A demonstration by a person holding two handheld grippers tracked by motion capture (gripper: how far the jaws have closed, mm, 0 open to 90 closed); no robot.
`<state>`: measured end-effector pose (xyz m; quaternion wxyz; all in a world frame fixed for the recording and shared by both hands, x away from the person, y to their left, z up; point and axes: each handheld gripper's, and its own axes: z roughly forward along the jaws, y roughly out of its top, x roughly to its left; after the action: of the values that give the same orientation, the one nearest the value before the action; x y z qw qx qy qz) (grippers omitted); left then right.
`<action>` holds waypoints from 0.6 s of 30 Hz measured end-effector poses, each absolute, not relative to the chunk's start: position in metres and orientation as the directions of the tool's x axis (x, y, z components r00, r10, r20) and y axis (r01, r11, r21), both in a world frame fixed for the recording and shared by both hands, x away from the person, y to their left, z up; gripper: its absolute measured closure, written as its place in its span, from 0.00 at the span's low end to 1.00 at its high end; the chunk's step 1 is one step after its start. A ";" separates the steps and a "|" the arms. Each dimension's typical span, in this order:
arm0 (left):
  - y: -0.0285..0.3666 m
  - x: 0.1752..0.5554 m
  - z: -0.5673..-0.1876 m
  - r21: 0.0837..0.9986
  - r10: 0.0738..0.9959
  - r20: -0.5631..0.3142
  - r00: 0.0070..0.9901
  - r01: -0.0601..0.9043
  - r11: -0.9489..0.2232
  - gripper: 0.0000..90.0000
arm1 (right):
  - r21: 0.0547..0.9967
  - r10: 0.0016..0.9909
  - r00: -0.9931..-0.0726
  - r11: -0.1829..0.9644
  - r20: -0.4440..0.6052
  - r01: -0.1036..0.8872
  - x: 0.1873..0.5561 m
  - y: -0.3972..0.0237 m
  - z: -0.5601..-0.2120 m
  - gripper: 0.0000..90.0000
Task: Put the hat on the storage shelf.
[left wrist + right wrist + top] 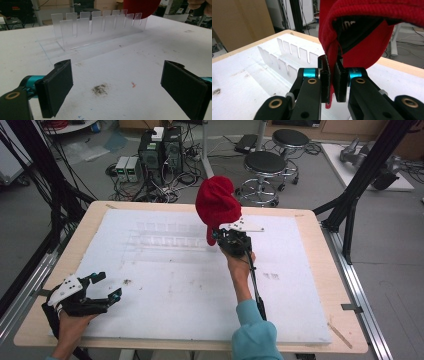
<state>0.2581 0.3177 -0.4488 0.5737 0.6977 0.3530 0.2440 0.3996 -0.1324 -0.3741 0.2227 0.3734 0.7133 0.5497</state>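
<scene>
— What is nearest to you?
— My left gripper (pixel 107 286), by the near left corner of the table (pixel 320 255). Its jaws are wide apart, holding nothing.
— And the other one?
— My right gripper (pixel 332 82) pinches the red hat's (pixel 216 202) edge, up above the clear rack (pixel 100 27) toward the far edge.
</scene>
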 end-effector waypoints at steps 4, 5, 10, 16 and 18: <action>0.317 0.258 -0.449 0.973 0.773 -0.064 0.631 0.212 -0.093 0.12 | 0.946 0.780 -0.618 0.118 0.100 0.302 0.402 -0.131 -0.378 0.95; 0.318 0.258 -0.449 0.973 0.772 -0.063 0.632 0.211 -0.093 0.12 | 0.943 0.782 -0.614 0.117 0.107 0.313 0.402 -0.131 -0.379 0.95; 0.318 0.258 -0.449 0.973 0.773 -0.065 0.631 0.212 -0.091 0.12 | 0.940 0.782 -0.612 0.111 0.119 0.323 0.401 -0.131 -0.381 0.95; 0.318 0.258 -0.449 0.974 0.773 -0.065 0.631 0.210 -0.090 0.13 | 0.933 0.774 -0.625 0.138 0.107 0.331 0.399 -0.130 -0.382 0.94; 0.318 0.258 -0.449 0.973 0.774 -0.068 0.630 0.212 -0.087 0.13 | 0.930 0.769 -0.628 0.138 0.115 0.340 0.397 -0.132 -0.384 0.94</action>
<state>0.2578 0.3177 -0.4489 0.5752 0.6957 0.3544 0.2441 0.3975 -0.1316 -0.3835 0.2011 0.3814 0.7271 0.5343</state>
